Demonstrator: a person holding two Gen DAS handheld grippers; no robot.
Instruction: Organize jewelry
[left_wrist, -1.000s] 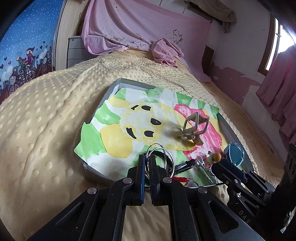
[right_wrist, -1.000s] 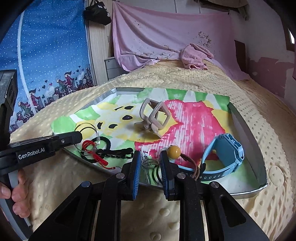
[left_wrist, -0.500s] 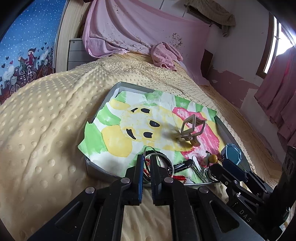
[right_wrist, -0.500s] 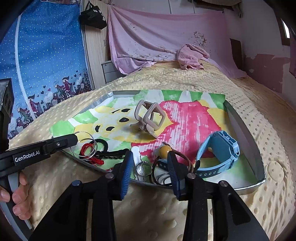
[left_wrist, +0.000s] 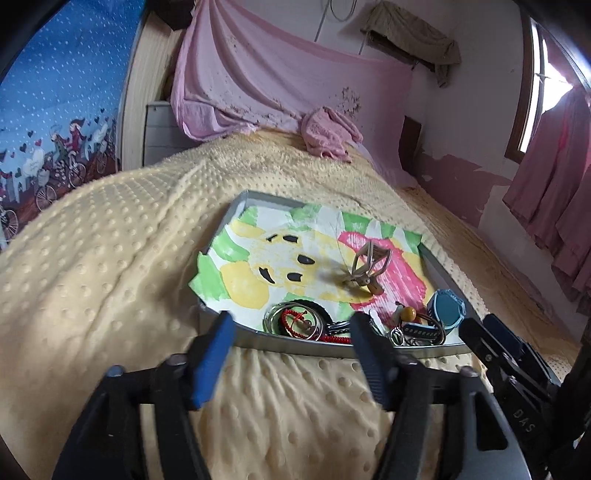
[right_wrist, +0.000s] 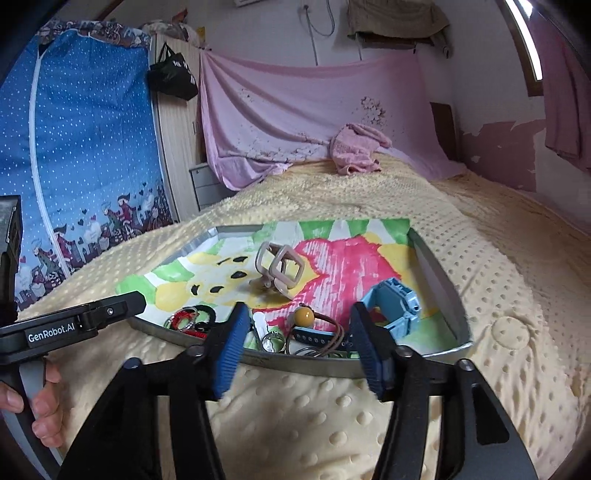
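Both tools hang just short of the near rim of the shallow grey metal tray, which sits on the yellow dotted blanket and is lined with a painted paper sheet in green, yellow and pink. The left gripper has its blue-padded jaws spreading apart with nothing between them; the right gripper is likewise opening and empty. Neither pad touches any piece.

The jewelry lies inside the tray, bunched along its near edge. Just beyond the left gripper's gap sit the silver wire bangles tangled with a red beaded cord and a black hair tie. Ahead of the right gripper's gap lie a small clear-stoned ring, a yellow bead on a brown cord and thin dark hoops, with the light blue plastic wristwatch just right of its right finger. The beige plastic claw clip stands alone, well apart toward the tray's middle.

To do the next pick well, I judge each tool should single out one piece — the heaps are interlaced, so a blind closure would likely lift several at once. Bringing the fingers down over the rim, tips steeply angled, and pinching a free loop at the pile's outer edge looks safest — the bangles are thin and may slip sideways off the pads.
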